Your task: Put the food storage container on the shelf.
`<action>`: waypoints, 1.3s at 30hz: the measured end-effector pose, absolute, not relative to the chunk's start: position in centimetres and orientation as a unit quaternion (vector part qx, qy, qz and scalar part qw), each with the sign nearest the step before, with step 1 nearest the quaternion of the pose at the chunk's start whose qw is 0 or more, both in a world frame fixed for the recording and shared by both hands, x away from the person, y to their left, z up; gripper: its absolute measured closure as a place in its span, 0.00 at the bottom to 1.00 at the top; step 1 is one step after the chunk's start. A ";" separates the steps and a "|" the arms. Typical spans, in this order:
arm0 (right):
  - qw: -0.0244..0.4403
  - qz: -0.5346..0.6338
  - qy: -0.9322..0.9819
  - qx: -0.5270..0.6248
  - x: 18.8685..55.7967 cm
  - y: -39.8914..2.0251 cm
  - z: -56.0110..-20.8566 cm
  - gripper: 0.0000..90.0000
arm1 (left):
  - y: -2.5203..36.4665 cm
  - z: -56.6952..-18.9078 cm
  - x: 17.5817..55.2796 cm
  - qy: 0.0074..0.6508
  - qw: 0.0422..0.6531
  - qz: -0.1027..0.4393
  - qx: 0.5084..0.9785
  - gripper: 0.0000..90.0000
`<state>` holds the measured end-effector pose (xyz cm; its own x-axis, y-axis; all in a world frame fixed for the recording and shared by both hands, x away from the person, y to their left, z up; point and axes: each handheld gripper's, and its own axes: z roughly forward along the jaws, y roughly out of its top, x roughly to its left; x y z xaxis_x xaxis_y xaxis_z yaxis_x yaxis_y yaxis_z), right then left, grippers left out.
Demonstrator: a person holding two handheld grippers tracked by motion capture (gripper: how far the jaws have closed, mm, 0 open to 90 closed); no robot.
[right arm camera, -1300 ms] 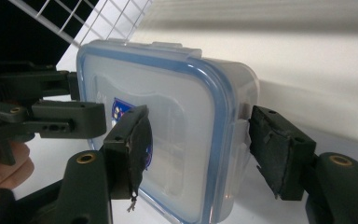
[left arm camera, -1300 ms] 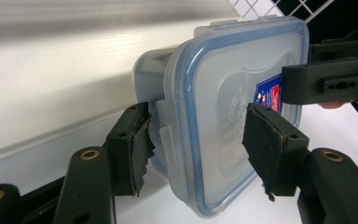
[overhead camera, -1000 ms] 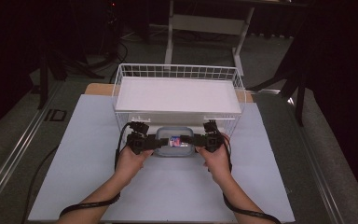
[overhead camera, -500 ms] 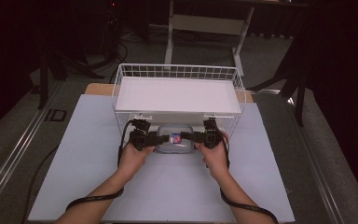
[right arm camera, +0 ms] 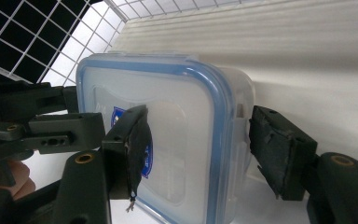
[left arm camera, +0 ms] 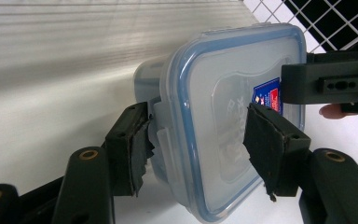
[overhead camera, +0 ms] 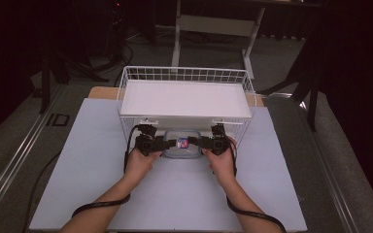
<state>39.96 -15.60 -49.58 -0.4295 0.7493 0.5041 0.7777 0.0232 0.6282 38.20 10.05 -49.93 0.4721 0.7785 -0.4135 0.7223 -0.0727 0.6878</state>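
- The person's two hands hold the claws over the pale lilac worktop, just at the open front of the basket.
- The left claw is clamped on the left end of the clear plastic box with a blue-rimmed snap lid. In the left gripper view one pad sits on the lid, the other against the side latch tab.
- The right claw is clamped on the opposite end of the same box; in the right gripper view one pad lies on the lid, while the far pad appears to stand just off the side wall, so contact there cannot be confirmed.
- The box itself sits at the mouth of the white wire basket, under the white flat board that lies across the basket's top.
- Risk: each claw holds across a thin lid edge and a latch tab; smooth plastic may slip or the tab may flex open.
- Risk: uneven pull between the two hands would twist the box out of one grip.
- Risk: lifting could knock the lid against the board or front wire above.
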 end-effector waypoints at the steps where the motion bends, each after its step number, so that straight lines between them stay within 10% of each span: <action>1: 0.012 -0.452 -0.716 -0.533 40.0 -15.5 -49.5 0.42 | 10.0 -49.9 38.3 0.508 0.448 0.034 0.735 0.47; 39: -0.126 -0.479 -0.737 -0.460 39.4 -14.5 -49.2 0.39 | 10.7 -50.2 38.4 0.486 0.477 0.099 0.725 0.42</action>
<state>39.41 -14.47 -49.19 -0.5447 0.7990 0.2546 0.5576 0.1183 0.8217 38.36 10.70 -50.16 0.5074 0.8002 -0.3197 0.6105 -0.0719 0.7888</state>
